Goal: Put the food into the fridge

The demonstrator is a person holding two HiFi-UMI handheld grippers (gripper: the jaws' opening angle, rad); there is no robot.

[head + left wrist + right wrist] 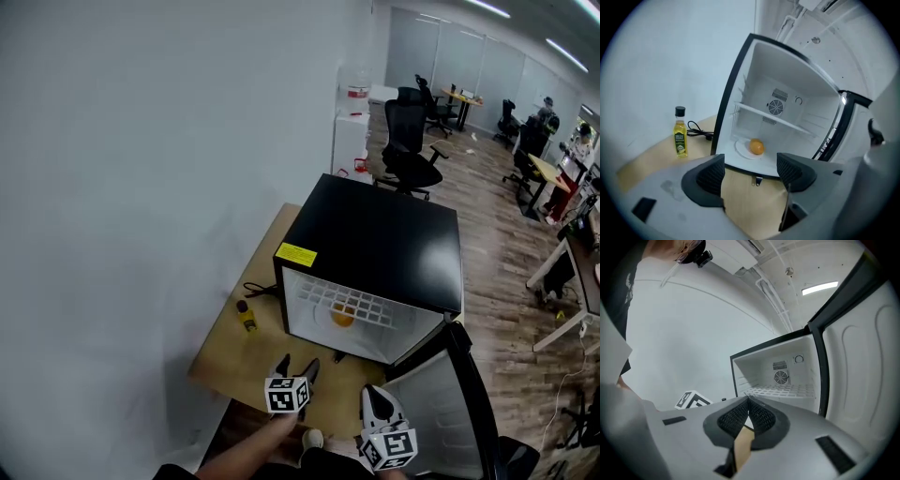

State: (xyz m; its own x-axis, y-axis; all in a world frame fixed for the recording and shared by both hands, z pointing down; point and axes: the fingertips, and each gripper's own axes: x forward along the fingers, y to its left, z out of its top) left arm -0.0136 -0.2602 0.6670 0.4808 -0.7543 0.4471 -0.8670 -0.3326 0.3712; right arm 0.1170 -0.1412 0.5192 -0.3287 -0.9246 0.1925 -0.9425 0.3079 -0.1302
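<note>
Left claw (751, 171) gapes, right claw (748, 405) pinched — orange (756, 146) inside fridge (761, 77).

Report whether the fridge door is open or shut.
Open: the door stands out at right, and the orange shows inside the fridge.

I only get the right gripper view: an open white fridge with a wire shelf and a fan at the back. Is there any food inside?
Observer: Yes. The left gripper view shows an orange on a white plate on the floor of the fridge, under the shelf.
Operator: Is anything outside it, on the table?
Observer: A small bottle of yellow liquid stands upright on the wooden table, to the left of the fridge, near a black cable.
Operator: Does the other gripper hold something?
Observer: No. The left gripper has its jaws apart, with only bare table between them.
</note>
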